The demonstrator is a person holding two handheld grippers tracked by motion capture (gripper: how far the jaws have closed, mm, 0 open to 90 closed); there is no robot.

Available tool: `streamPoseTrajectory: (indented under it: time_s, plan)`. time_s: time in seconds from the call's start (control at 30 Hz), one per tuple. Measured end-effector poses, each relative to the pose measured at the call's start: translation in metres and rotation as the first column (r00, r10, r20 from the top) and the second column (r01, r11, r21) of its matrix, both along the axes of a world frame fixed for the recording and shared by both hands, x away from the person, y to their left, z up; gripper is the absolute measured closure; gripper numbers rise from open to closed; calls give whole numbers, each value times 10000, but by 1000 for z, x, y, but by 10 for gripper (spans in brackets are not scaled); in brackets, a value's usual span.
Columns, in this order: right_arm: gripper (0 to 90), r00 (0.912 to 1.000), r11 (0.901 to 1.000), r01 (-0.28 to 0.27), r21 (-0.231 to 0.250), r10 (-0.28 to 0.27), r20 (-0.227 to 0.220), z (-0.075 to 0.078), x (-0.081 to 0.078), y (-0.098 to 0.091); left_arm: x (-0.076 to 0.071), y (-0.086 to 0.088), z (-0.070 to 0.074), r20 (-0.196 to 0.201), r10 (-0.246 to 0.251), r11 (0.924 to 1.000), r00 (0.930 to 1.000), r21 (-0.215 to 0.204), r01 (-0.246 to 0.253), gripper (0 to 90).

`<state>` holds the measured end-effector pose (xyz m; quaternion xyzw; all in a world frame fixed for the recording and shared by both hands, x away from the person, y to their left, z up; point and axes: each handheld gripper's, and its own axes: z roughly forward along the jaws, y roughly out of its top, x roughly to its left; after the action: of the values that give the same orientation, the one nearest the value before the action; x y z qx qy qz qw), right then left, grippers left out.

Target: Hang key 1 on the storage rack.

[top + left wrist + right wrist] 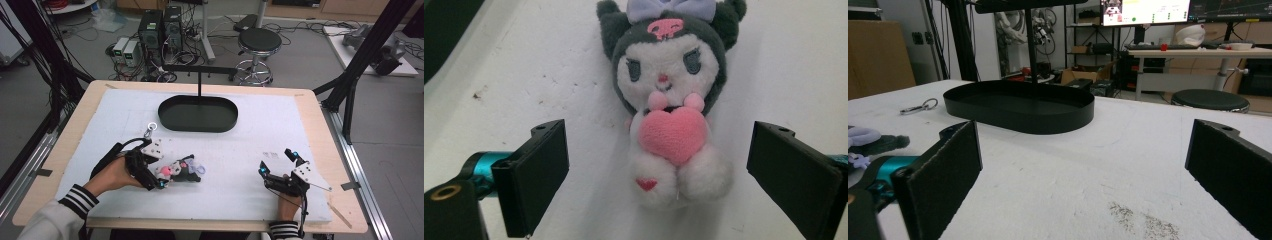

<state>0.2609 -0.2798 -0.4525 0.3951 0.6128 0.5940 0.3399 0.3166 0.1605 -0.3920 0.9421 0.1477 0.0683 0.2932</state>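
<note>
A small plush toy [182,170] with a dark grey hood, a lilac bow and a pink heart lies face up on the white mat [260,125], left of centre. My left gripper [164,172] sits at the toy's legs, pointing right. In the left gripper view the plush toy [671,110] lies between the two black jaws of my left gripper [659,150], which stands open with a gap on each side. My right gripper [276,161] rests on the mat near the front right, open around nothing. Its jaws [1083,155] face the far side of the table.
A black oval tray [198,129] with a thin black T-shaped stand [200,82] sits at the back centre; the same tray [1023,117] lies ahead of the right gripper. A metal keyring clip [150,130] lies between the tray and the toy. The wooden table [320,130] rims the mat.
</note>
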Motion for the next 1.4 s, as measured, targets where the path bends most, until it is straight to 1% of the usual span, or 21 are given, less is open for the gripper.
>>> streamPoseTrajectory:
  time_s: [0.07, 0.13, 0.17, 0.3, 0.33, 0.4, 0.47, 0.5, 0.6, 0.73, 0.83, 0.93, 0.97, 1.1, 1.13, 1.2, 1.4]
  plan:
    - [8, 10000, 10000, -2, 12, 2, -3, 0, 0, 0, 0, -1, -1, -47, -48, 9999, 10000, 113, 49, 102]
    - [8, 10000, 10000, -1, 8, 1, 0, 0, 0, 0, 0, -1, -2, -202, -98, 9997, 9997, 214, 102, 103]
    - [8, 10000, 10000, -7, 14, 7, -3, 0, 0, 0, 1, -1, -2, -239, -166, 9997, 9996, 201, 170, 116]
    - [8, 10000, 10000, -4, 12, 4, 3, 0, 0, 0, 1, -3, -4, -415, -92, 9992, 9991, 393, 108, 153]
    - [8, 10000, 10000, -1, 0, 1, 3, 0, 0, 0, 1, -3, -5, -431, -107, 9992, 9990, 370, 123, 170]
    - [8, 10000, 10000, -4, 22, 4, -12, 0, 0, 0, 2, -3, -5, -429, -123, 9985, 9990, 526, 145, 191]
    - [8, 10000, 10000, -2, 8, 2, 1, 0, 0, 0, 2, -4, -6, -447, -52, 9988, 9990, 486, 73, 219]
    - [8, 10000, 10000, 5, 20, -5, -7, 0, 0, 0, 3, -5, -6, -396, -28, 9986, 9992, 535, 49, 222]
    - [8, 10000, 10000, -2, 20, 2, -2, 0, 0, 0, 3, -6, -8, -495, -20, 9984, 9988, 569, 48, 246]
    - [8, 10000, 10000, -6, 6, 6, 2, 0, 0, 0, 4, -7, -9, -744, -114, 9980, 9972, 611, 160, 291]
    - [8, 10000, 10000, 7, -30, -7, 30, 0, 0, 0, 5, -8, -11, -963, -127, 9974, 9953, 699, 195, 346]
    - [8, 10000, 10000, 3, -19, -3, 28, 0, 0, 0, 5, -9, -12, -1175, -1, 9954, 9931, 955, 115, 466]
    - [8, 10000, 10000, 3, -21, -3, 30, 0, 0, 0, 5, -10, -12, -1258, 119, 9951, 9920, 986, 6, 478]
    - [8, 10000, 10000, 5, -36, -5, 61, 0, 1, -1, 5, -11, -11, -1261, 252, 9941, 9917, 1079, -116, 510]
    - [8, 10000, 10000, 0, -27, 0, 36, 0, 0, -1, 4, -11, -11, -1250, 289, 9944, 9917, 1043, -158, 515]
    - [8, 10000, 10000, 2, -22, -2, 29, 0, 0, 0, 4, -11, -10, -1216, 253, 9938, 9923, 1103, -118, 523]
    - [8, 10000, 10000, 6, -30, -6, 34, 0, 0, 0, 3, -11, -9, -1144, 234, 9941, 9932, 1082, -109, 531]
